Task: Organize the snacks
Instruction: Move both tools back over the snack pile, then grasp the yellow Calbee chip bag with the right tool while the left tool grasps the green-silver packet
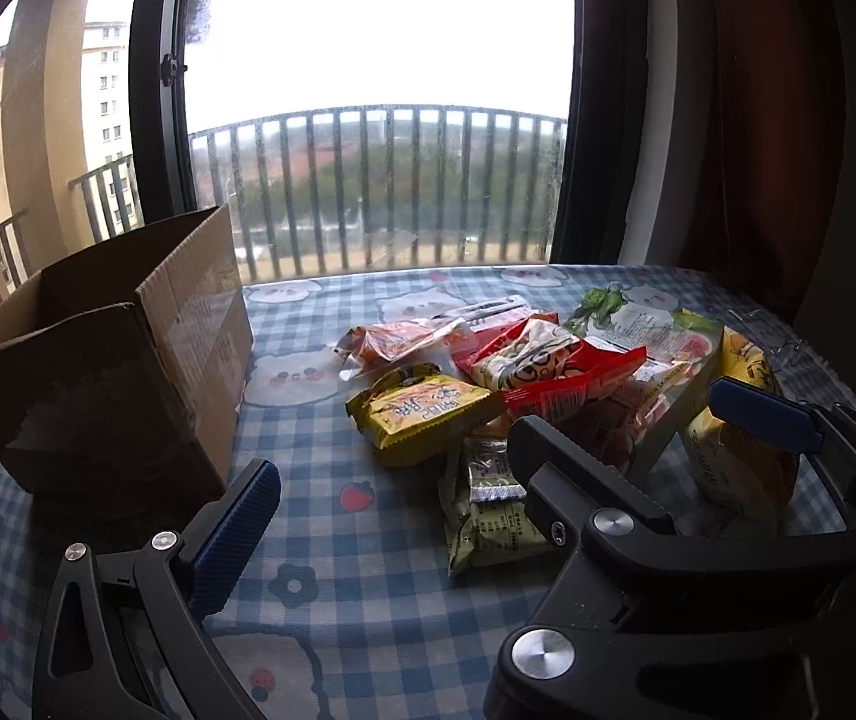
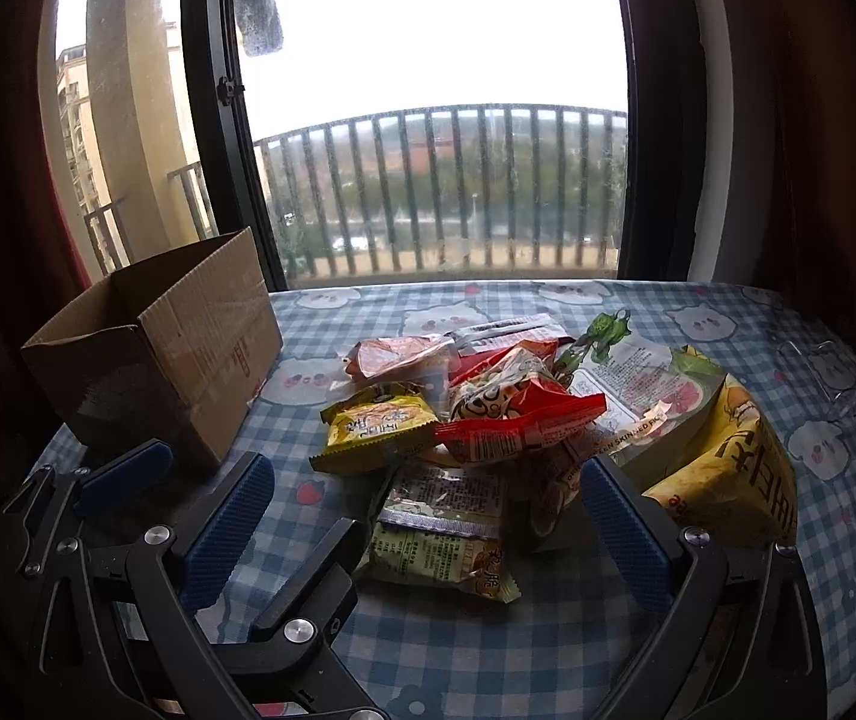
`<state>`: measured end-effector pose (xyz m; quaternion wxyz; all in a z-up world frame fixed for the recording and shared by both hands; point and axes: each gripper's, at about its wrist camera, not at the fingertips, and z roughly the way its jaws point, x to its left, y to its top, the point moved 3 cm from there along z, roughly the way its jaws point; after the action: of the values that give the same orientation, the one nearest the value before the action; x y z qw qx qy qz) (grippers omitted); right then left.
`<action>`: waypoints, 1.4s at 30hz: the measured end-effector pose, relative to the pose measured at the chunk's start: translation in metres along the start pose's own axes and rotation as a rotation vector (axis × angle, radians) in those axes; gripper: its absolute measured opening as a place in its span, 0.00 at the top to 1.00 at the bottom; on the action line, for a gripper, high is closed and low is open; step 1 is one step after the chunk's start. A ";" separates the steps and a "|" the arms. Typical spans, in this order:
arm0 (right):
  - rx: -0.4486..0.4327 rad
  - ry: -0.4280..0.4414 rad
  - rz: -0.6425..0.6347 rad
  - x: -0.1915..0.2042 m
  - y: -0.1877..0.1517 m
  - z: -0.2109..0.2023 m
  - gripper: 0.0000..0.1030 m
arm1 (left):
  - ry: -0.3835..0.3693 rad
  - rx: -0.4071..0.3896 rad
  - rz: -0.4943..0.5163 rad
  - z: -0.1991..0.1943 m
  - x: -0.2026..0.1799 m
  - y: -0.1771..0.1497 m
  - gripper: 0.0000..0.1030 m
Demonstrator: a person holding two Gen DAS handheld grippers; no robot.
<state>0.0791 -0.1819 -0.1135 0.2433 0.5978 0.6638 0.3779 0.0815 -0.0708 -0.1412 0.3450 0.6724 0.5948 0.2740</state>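
Desk (image 2: 728, 360) under a checked cloth holds an open cardboard box (image 2: 188, 348) at 10 o'clock; snacks (image 2: 488, 408) are piled at centre, beside it. Right gripper (image 2: 428, 516) and left gripper (image 1: 392, 474) hover with fingers wide, empty.

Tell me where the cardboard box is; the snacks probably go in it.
The open cardboard box stands on the left of the checked tablecloth in both views, near the window, apart from the snack pile to its right.

Snack packets (image 2: 488, 420) lie heaped mid-counter, yellow, red, orange and green; an open cardboard box (image 2: 158, 348) stands upright to their left.
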 end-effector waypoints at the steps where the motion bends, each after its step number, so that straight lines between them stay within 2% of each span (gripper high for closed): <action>1: 0.008 -0.004 0.007 -0.002 -0.003 0.003 0.00 | -0.009 0.008 -0.001 0.004 0.000 -0.002 0.00; 7: -0.001 -0.040 0.027 -0.012 -0.013 -0.005 0.00 | -0.068 0.028 -0.017 0.009 -0.008 -0.010 0.01; 18: 0.025 -0.130 0.083 -0.047 -0.033 -0.028 0.00 | -0.169 0.054 0.058 0.010 -0.055 -0.019 0.00; 23: 0.004 -0.185 0.110 -0.067 -0.043 -0.036 0.00 | -0.151 0.025 0.082 0.010 -0.075 -0.020 0.01; 29: -0.036 -0.267 0.150 -0.102 -0.034 -0.044 0.00 | -0.137 0.037 0.027 0.023 -0.084 -0.003 0.01; 34: -0.053 -0.278 0.188 -0.128 -0.017 -0.038 0.00 | -0.098 0.032 0.021 0.036 -0.087 0.014 0.00; 42: -0.006 -0.254 0.198 -0.144 -0.002 -0.003 0.00 | -0.038 0.067 0.014 0.063 -0.084 0.020 0.00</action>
<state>0.0995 -0.3234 -0.1319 0.2887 0.7024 0.5644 0.3237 0.1310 -0.1639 -0.1601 0.3318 0.6928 0.5923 0.2432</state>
